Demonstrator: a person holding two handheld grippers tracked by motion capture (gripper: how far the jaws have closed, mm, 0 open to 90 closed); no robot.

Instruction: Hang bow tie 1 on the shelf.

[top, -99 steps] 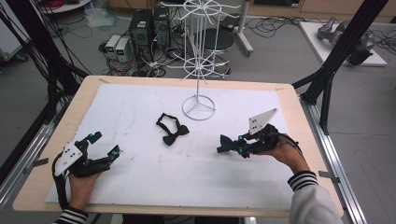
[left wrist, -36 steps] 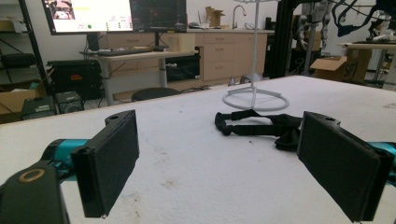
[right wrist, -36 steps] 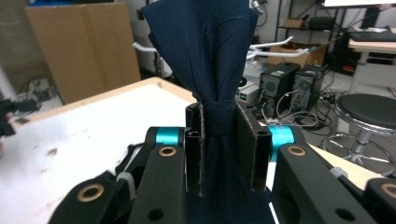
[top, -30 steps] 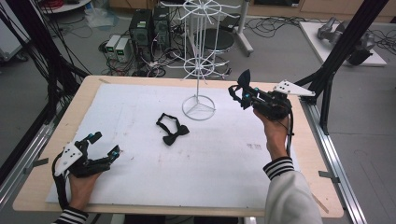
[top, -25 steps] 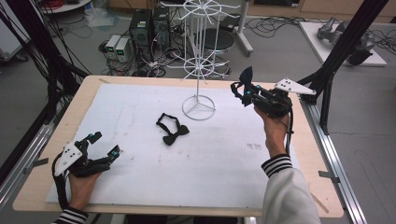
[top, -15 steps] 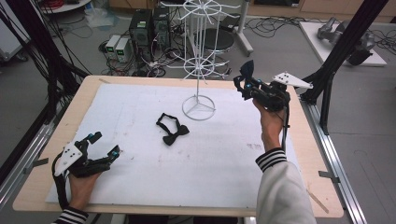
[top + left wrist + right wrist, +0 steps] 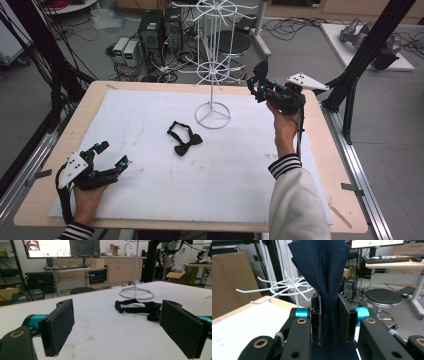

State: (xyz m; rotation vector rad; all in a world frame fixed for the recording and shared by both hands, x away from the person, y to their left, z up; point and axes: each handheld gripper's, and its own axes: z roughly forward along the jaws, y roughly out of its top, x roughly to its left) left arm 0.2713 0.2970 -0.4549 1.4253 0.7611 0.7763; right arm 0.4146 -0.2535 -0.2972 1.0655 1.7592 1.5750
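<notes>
While gripping a navy bow tie (image 7: 325, 277), right tongs (image 7: 329, 320) face the white rack (image 7: 284, 287).

A black bow tie (image 7: 184, 140) lies on the white table (image 7: 150, 115).

My right gripper (image 7: 330, 322) is black, with teal collars and brass-ringed pivots behind felt-like pads. A grey three-cornered plate (image 7: 306, 81) sits on top. My left gripper (image 7: 107, 156) looks the same. Striped cuffs, black and white; the right sleeve (image 7: 295, 207) is probably pale grey.
</notes>
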